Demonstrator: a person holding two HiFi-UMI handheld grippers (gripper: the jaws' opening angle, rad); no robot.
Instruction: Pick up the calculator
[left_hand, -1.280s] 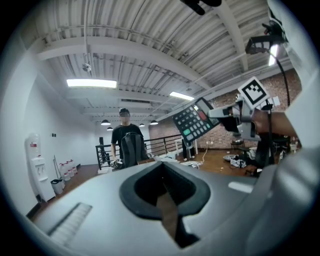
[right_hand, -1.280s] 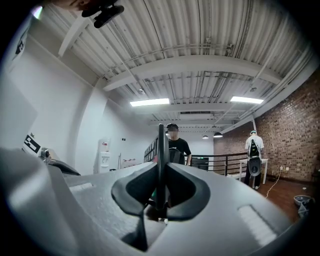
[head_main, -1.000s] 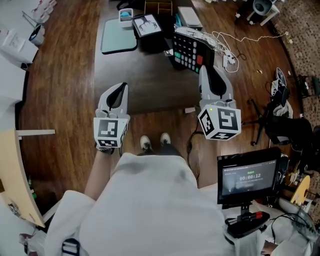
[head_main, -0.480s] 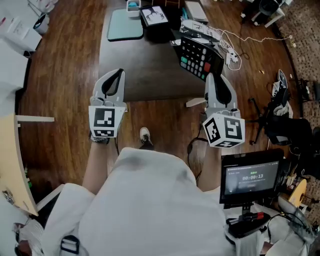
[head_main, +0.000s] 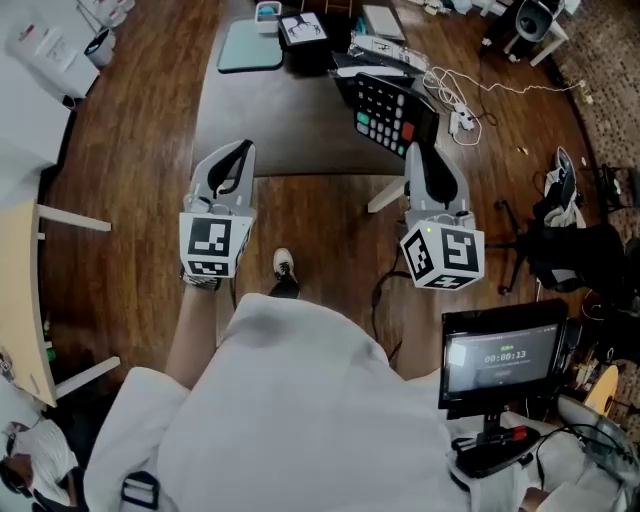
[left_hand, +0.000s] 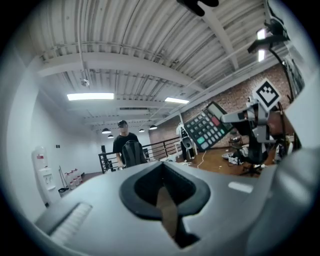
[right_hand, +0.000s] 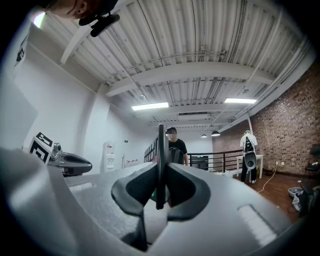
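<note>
Now the right tool (head_main: 418, 152) pinches the calculator (head_main: 393, 108) by its lower edge, holding it tilted above the worktop's (head_main: 280, 120) near right corner. The left tool (head_main: 237, 160), pressed together and empty, hovers at the near edge.

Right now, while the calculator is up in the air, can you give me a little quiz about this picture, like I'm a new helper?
1. True or false: the right gripper is clamped on the calculator.
2. Which one holds nothing? A) the left gripper B) the right gripper
3. Fill in: the mat at the far end of the table is coloured ____.

Key: 1 true; 2 A; 3 teal.
</note>
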